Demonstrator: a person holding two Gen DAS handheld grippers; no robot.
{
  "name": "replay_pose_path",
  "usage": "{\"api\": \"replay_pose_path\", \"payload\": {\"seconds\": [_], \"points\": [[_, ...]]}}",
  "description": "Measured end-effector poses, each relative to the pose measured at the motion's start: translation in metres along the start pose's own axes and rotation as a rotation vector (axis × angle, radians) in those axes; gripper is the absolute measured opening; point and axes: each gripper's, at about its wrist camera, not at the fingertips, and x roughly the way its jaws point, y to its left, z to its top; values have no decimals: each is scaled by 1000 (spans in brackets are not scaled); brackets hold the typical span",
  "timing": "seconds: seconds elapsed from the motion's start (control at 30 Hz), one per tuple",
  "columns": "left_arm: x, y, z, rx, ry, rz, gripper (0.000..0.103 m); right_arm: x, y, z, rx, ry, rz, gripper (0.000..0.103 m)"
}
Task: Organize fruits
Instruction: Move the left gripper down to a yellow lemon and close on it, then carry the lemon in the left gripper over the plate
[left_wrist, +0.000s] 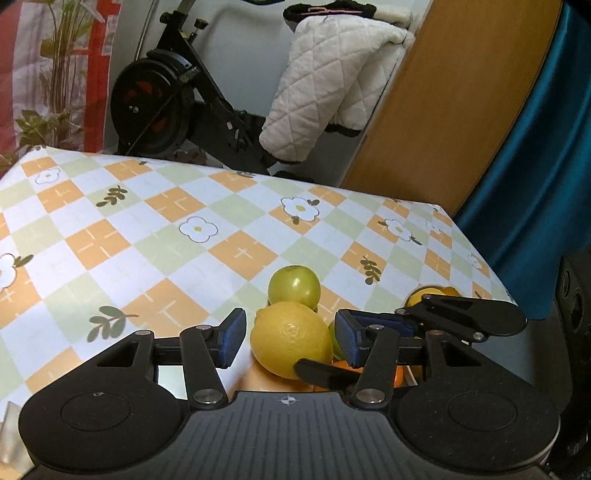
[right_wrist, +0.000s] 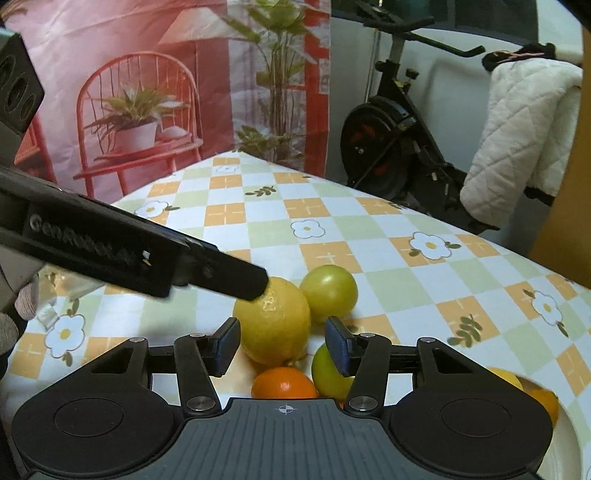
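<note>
A yellow lemon (left_wrist: 290, 338) lies on the checked tablecloth between the open fingers of my left gripper (left_wrist: 290, 338). A green apple (left_wrist: 294, 287) sits just behind it. In the right wrist view the same lemon (right_wrist: 273, 325) sits between the open fingers of my right gripper (right_wrist: 282, 345), with the green apple (right_wrist: 329, 292) behind, an orange (right_wrist: 284, 383) in front and a second green fruit (right_wrist: 330, 371) by the right finger. The left gripper's finger (right_wrist: 236, 275) touches the lemon's top left. The right gripper (left_wrist: 424, 325) shows at the right in the left wrist view.
A white bowl (right_wrist: 569, 439) with yellow and orange fruit (right_wrist: 532, 391) stands at the table's right edge; its fruit also shows in the left wrist view (left_wrist: 430, 293). An exercise bike (left_wrist: 177, 99), a white quilted jacket (left_wrist: 325, 85) and a wooden panel (left_wrist: 454, 99) stand beyond the table.
</note>
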Motion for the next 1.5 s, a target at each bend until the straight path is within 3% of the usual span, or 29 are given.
{"api": "replay_pose_path", "payload": {"seconds": [0.87, 1.5], "points": [[21, 12, -14, -115, 38, -41, 59, 25, 6, 2, 11, 47, 21, 50], [-22, -16, -18, -54, -22, -24, 55, -22, 17, -2, 65, -15, 21, 50]]}}
